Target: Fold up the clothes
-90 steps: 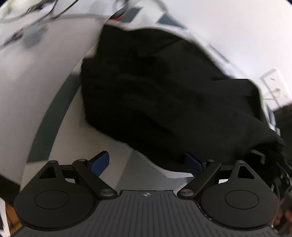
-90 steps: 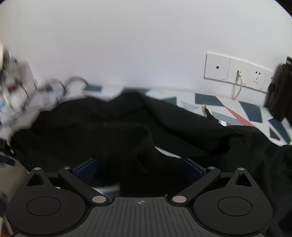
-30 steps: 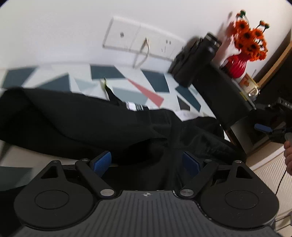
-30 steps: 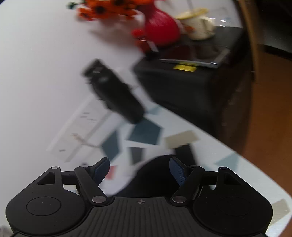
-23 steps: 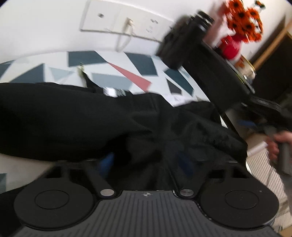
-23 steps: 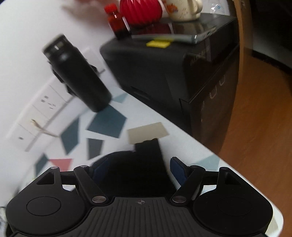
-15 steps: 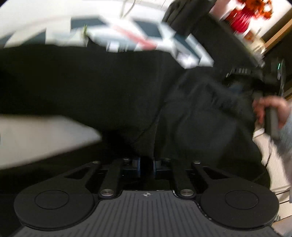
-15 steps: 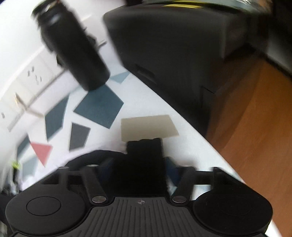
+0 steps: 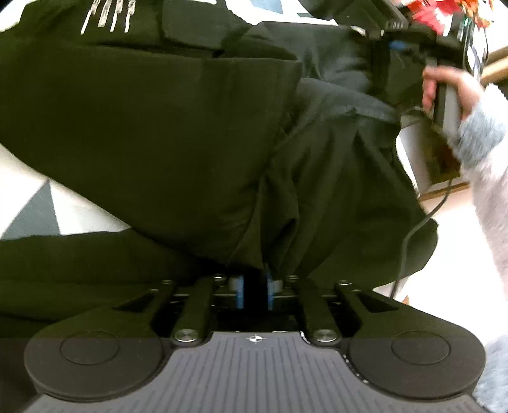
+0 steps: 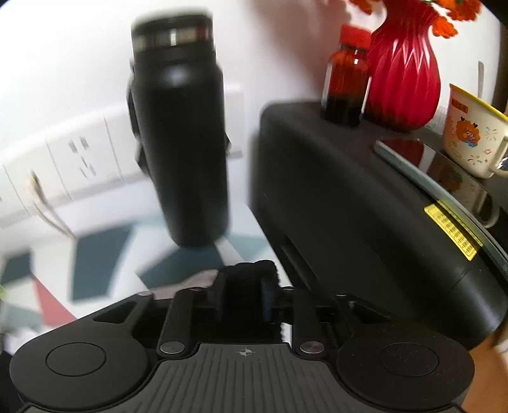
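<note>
Both grippers' pads hid in black garment (image 9: 177,127).

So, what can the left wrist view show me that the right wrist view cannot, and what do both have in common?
Only the left wrist view shows the black garment spread wide, its white print, and a hand in a pale fuzzy sleeve.

Only the right wrist view shows the black bottle, the wall sockets, the black case, the red vase, the small red-capped bottle and a mug.

Both show a gripper shut on black cloth: left gripper, right gripper.
</note>
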Motion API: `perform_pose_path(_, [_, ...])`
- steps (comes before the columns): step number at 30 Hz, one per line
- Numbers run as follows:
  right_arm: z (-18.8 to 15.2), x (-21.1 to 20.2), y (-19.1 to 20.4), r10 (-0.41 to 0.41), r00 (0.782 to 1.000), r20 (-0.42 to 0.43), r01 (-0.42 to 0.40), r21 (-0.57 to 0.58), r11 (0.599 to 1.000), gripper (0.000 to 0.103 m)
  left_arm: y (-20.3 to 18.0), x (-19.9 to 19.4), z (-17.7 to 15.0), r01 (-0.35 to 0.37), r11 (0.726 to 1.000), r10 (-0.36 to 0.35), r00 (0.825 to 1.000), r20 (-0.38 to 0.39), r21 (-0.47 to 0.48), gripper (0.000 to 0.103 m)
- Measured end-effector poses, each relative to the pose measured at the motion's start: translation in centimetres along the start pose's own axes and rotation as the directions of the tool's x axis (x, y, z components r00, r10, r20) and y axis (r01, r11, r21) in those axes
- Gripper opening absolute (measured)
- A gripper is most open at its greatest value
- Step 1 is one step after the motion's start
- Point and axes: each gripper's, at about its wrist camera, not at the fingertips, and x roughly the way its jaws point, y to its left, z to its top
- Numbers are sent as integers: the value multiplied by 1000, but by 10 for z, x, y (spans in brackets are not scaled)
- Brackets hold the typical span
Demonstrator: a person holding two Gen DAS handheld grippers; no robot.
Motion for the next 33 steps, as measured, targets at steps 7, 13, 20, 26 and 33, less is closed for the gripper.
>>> perform_pose_path(7, [-2, -40, 14, 130, 989, 76, -127, -43, 991, 57, -21, -69, 19, -77, 974, 63, 995, 76, 211, 74])
perform_pose_path(13, [3, -56, 54, 403, 907, 124, -394, -95, 914, 62, 1, -122, 74, -387, 871, 317, 913, 256, 303, 80])
perform_pose_path(20, [-25, -21, 133, 545, 839, -4, -528, -253, 811, 73, 69, -110, 133, -604, 697, 502, 796, 339, 387, 80])
perform_pose_path(26, [-54, -25, 181, 543, 831, -117, -550, -314, 774, 90, 112, -93, 156, -545, 705, 450, 838, 308, 453, 89])
perform_pose_path(33, [-76, -17, 212, 400, 870, -288, -487, -381, 786, 93, 120, -83, 156, -494, 732, 395, 869, 300, 469, 103])
